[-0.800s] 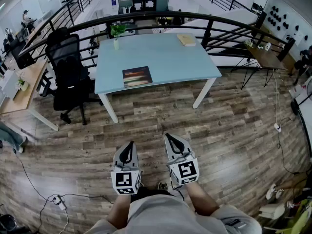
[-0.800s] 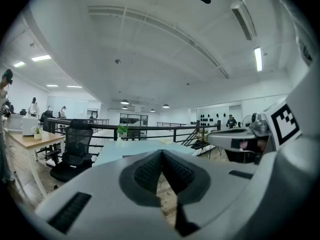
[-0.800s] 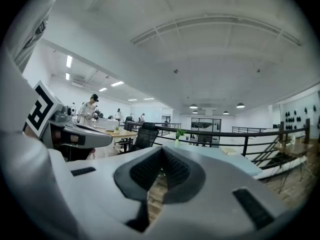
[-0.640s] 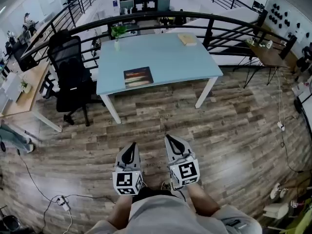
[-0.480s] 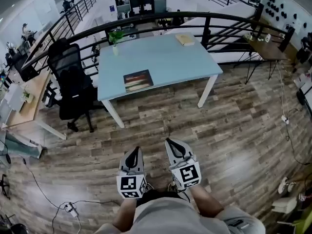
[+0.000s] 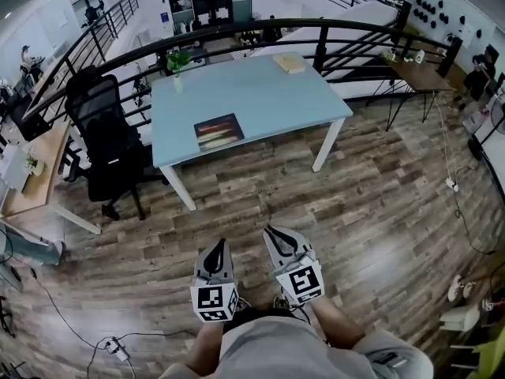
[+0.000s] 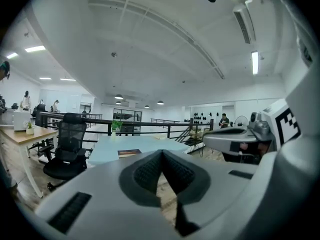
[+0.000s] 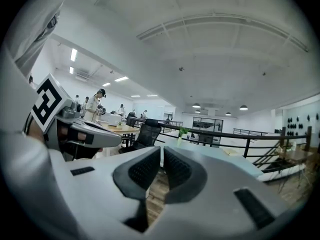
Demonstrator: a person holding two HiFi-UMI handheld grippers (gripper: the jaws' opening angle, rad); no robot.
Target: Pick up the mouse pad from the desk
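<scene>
The mouse pad [image 6: 218,131] is a dark rectangle with coloured stripes, lying flat near the front left of the light blue desk [image 6: 268,93]. In the left gripper view the mouse pad [image 7: 129,153] shows small and far off, just above the jaws. My left gripper [image 6: 215,244] and right gripper [image 6: 268,230] are held side by side close to my body, over the wooden floor, well short of the desk. The left gripper [image 7: 161,152] has its tips touching. The right gripper [image 8: 162,149] shows only a thin slit. Neither holds anything.
A black office chair [image 6: 102,125] stands left of the desk. On the desk are a small potted plant [image 6: 177,61] and a tan book [image 6: 289,62] at the back. A black railing [image 6: 237,30] curves behind. A power strip with cables [image 6: 117,346] lies at my left.
The head view has drifted a little, so the desk sits slightly further left and higher. Both grippers stay close together in front of my body, with their jaws unchanged.
</scene>
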